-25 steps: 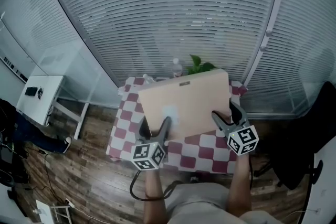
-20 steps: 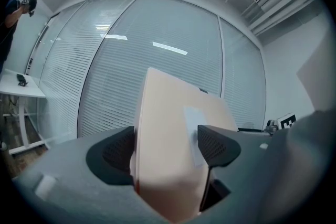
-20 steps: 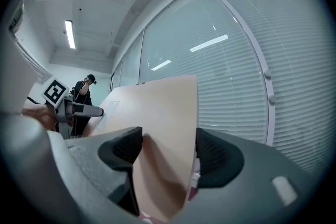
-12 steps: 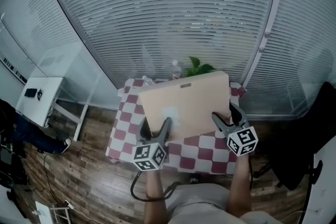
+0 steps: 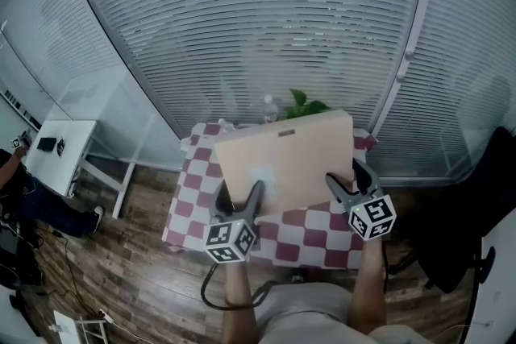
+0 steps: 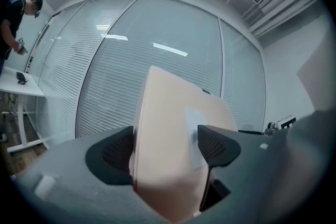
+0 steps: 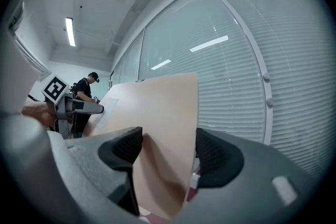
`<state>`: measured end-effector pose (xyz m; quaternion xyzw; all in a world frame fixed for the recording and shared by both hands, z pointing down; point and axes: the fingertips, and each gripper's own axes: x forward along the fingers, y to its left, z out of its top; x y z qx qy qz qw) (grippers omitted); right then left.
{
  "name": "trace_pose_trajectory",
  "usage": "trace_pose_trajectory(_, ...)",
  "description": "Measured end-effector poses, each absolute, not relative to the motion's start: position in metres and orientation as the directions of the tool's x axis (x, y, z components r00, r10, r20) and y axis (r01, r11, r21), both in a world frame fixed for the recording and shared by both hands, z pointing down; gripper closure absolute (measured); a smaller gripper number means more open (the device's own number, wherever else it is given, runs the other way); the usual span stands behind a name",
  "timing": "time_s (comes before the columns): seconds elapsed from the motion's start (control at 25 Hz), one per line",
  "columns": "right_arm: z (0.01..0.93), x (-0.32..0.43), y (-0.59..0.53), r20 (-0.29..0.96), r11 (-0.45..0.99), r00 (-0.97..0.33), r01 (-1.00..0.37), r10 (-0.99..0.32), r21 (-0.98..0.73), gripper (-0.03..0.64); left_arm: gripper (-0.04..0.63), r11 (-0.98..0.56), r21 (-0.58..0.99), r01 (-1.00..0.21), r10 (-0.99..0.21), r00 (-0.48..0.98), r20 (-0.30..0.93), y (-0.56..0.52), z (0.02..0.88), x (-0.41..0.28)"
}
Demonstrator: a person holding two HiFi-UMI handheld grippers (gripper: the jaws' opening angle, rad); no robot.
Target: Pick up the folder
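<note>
A large tan folder [image 5: 282, 161] hangs tilted above the red-and-white checkered table [image 5: 310, 234], with a pale label on its face. My left gripper [image 5: 239, 196] is shut on its lower left edge, and in the left gripper view the folder [image 6: 173, 128] fills the gap between the pads [image 6: 215, 144]. My right gripper [image 5: 348, 177] clamps the lower right corner. In the right gripper view the bowed folder [image 7: 152, 113] sits between both pads of that gripper [image 7: 168, 149]. The left gripper [image 7: 73, 107] shows at the far side there.
A green plant [image 5: 305, 102] and a clear bottle [image 5: 272, 105] stand at the table's far edge, before a glass wall with blinds. A white desk [image 5: 60, 145] and a standing person [image 6: 18, 13] are to the left. A dark chair [image 5: 476, 213] is on the right.
The folder and both grippers have kept still. Only the person at the far left edge has shifted a little.
</note>
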<state>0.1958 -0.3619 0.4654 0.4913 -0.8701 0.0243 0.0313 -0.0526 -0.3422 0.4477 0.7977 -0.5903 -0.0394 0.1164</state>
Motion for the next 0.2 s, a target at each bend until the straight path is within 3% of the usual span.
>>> trace_pose_trajectory(0.2,0.4638,0.1931,-0.3579,0.082,0.52,-0.519,-0.854,-0.851,-0.003,0.295,0.219,-0.273,0.235,-0.933,-0.952,0.297,0.074,-0.3379,0.4471,-0.0548)
